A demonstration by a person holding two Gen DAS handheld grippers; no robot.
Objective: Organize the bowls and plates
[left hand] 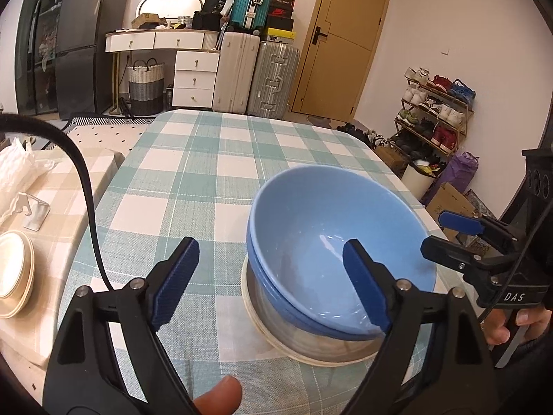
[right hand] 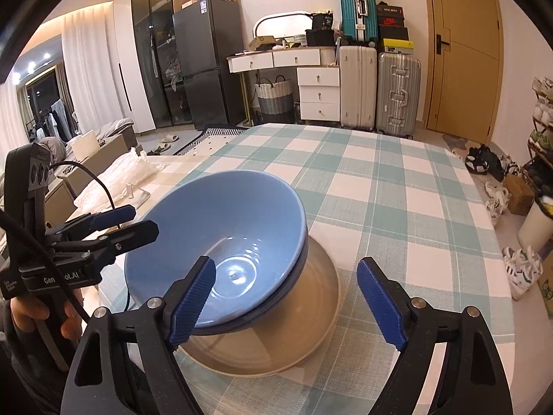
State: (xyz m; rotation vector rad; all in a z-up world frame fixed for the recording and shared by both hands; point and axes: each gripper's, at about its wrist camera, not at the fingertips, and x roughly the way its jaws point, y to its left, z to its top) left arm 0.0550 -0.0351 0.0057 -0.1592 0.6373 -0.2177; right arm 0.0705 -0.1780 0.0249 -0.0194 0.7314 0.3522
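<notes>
Blue bowls, two nested, sit tilted in a beige dish on our checked tablecloth. Left gripper and right gripper both spread wide, gripping nothing, flanking the stack.

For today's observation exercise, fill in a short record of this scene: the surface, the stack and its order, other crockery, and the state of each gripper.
surface: table with green and white checked tablecloth
stack: two blue bowls nested, tilted, sitting in a cream plate
other crockery: cream dishes stacked on the side table to the left
left gripper: open, holding nothing, one finger over the bowl's inside
right gripper: open, holding nothing, straddling the stack's near edge
</notes>
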